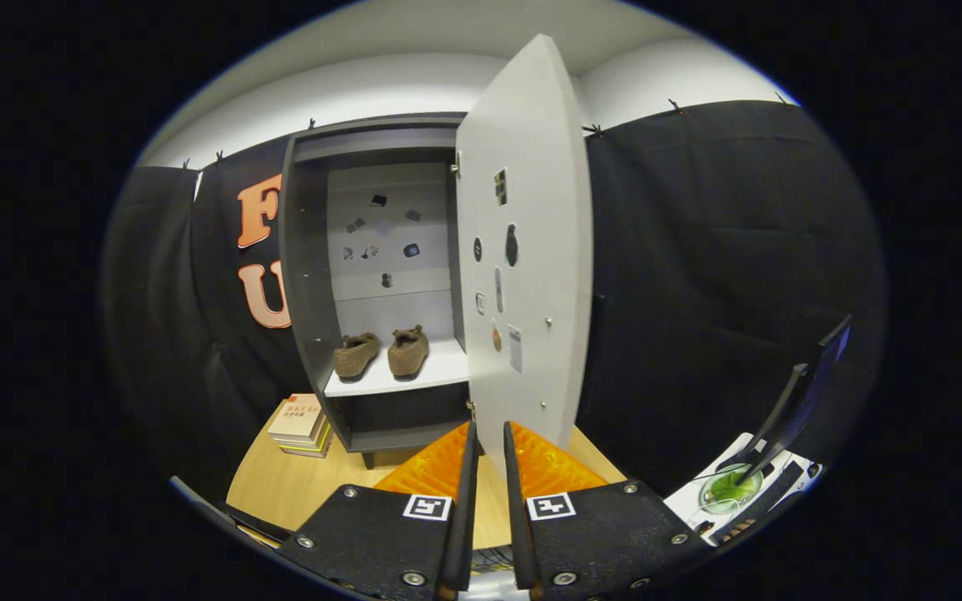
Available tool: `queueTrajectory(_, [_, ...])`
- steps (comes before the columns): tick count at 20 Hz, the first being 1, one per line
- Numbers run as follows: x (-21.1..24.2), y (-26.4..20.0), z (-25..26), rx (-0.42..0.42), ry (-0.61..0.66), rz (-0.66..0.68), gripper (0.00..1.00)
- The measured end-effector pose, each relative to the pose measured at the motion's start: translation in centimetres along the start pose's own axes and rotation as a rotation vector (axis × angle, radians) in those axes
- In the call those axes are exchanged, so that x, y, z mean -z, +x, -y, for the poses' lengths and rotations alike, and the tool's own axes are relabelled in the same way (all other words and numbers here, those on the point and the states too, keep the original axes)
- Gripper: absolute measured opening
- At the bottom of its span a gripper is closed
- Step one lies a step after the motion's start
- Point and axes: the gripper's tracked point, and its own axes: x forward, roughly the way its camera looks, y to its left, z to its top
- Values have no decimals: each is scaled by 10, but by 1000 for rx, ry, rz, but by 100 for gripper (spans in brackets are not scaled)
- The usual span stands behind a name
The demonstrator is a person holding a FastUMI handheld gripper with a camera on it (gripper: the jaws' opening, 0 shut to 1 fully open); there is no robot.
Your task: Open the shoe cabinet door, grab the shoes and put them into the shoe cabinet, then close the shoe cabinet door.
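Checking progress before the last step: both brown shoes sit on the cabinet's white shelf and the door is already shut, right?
Not quite: the cabinet door stands open, just ahead of the gripper fingers, in the gripper view. Both brown shoes do sit on the white shelf.

place: staged recording booth | signs: black cloth wall (clipped up), lone cabinet on wooden table

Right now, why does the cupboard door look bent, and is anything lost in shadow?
Gripper view: fisheye lens bows the open door; shoes on the shelf are lit and sharp; the compartment below them is dark; the gripper fingers, nearly together, are slightly soft.
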Motion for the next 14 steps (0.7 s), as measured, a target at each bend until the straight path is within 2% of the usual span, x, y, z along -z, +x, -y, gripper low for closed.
queueTrajectory(4, [4, 3, 43, 32, 24, -6, 20])
queueTrajectory(8, [9, 17, 69, 17, 31, -11, 21])
queueTrajectory(14, [26, 63, 83, -43, 43, -35, 33])
